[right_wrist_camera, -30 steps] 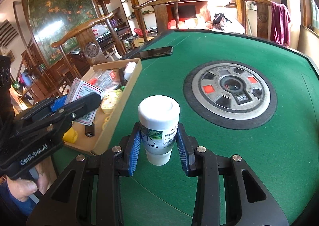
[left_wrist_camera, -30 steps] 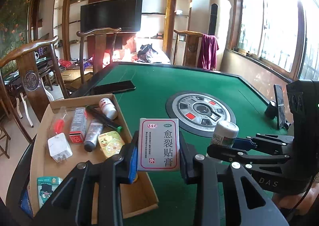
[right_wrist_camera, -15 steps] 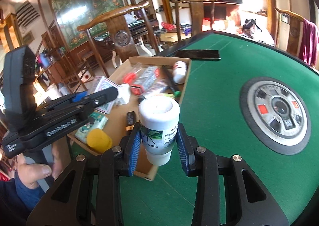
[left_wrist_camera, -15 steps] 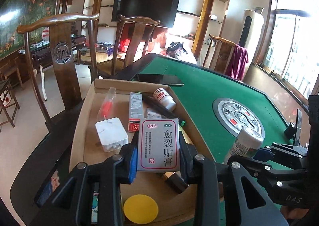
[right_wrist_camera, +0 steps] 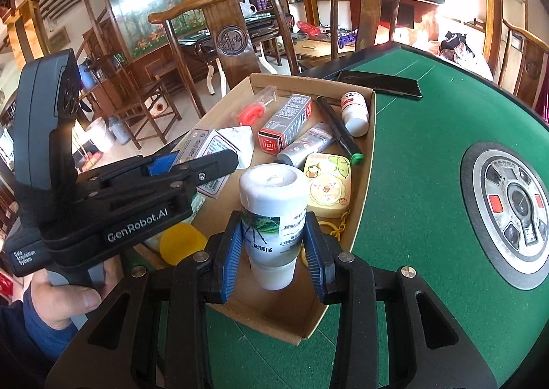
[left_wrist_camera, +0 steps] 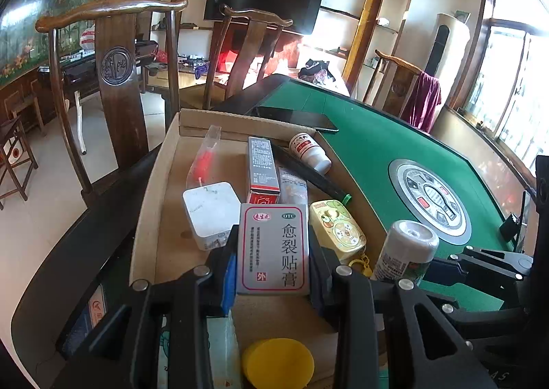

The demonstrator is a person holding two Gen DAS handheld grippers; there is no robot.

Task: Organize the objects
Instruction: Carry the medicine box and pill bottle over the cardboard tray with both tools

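Note:
My left gripper (left_wrist_camera: pixel 272 260) is shut on a flat grey medicine box (left_wrist_camera: pixel 273 248) with a red frame and Chinese print, held over the cardboard tray (left_wrist_camera: pixel 154 217). My right gripper (right_wrist_camera: pixel 273 246) is shut on a white bottle (right_wrist_camera: pixel 272 217) with a green label, hanging above the tray's near right part. The same bottle (left_wrist_camera: pixel 405 250) shows at the right of the left wrist view. In the right wrist view the left gripper (right_wrist_camera: pixel 209 162) with the box (right_wrist_camera: pixel 211 149) sits to the left, held by a hand (right_wrist_camera: pixel 65 296).
The tray (right_wrist_camera: pixel 363 190) lies on the green table (right_wrist_camera: pixel 429 149) and holds a white case (left_wrist_camera: pixel 211 210), a red-grey carton (left_wrist_camera: pixel 262 169), a small white bottle (left_wrist_camera: pixel 310 152), a yellow toy (left_wrist_camera: pixel 338 229), a yellow disc (left_wrist_camera: pixel 278 363). A black phone (right_wrist_camera: pixel 379 82) lies beyond. Wooden chairs (left_wrist_camera: pixel 116 80) stand behind.
Both grippers have swung left from over the green felt to over the tray, each still holding its object. The left gripper sank a little.

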